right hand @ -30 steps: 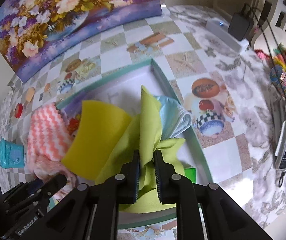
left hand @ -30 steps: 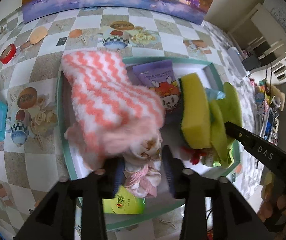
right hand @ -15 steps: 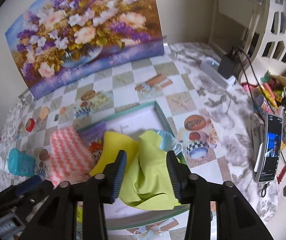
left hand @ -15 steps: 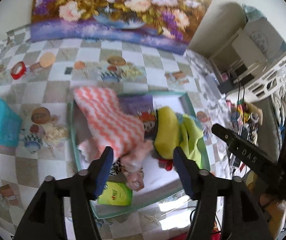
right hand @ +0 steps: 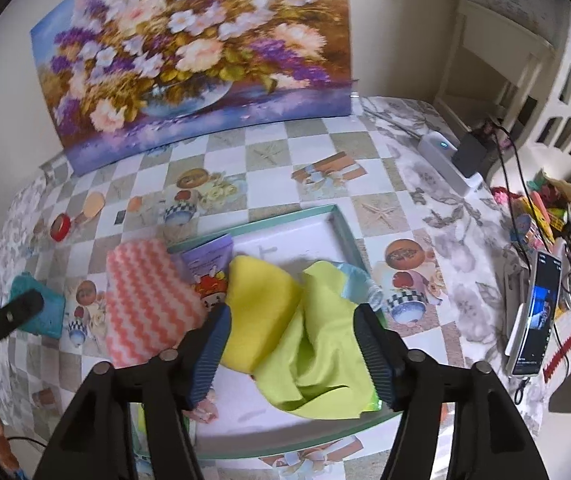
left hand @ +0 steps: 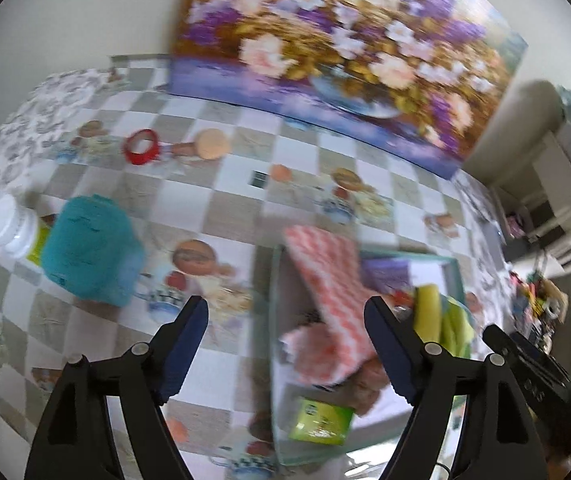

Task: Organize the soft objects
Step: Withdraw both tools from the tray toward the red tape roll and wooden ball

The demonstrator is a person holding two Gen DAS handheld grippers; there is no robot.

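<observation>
A teal-rimmed tray (right hand: pixel 337 216) (left hand: pixel 275 352) on the checkered table holds soft things: a pink-and-white zigzag cloth (right hand: pixel 145 300) (left hand: pixel 329 288) draped over its left edge, a yellow sponge (right hand: pixel 257 312) (left hand: pixel 425 312), a lime-green cloth (right hand: pixel 325 344) and a light-blue cloth (right hand: pixel 355 280). A purple cartoon pouch (right hand: pixel 209 264) lies at the back. My right gripper (right hand: pixel 293 348) is open and empty above the tray. My left gripper (left hand: pixel 285 344) is open and empty, raised over the tray's left edge.
A teal container (left hand: pixel 89 252) (right hand: pixel 37 308) and a white-capped bottle (left hand: pixel 9 228) stand left of the tray. A red tape roll (left hand: pixel 141 152) lies further back. A flower painting (right hand: pixel 189 56) leans on the wall. A phone (right hand: pixel 537 312) and clutter lie at right.
Both grippers opened, letting go of the pink plush and the lime cloth, and pulled up and back from the tray. The left view swung leftwards.
</observation>
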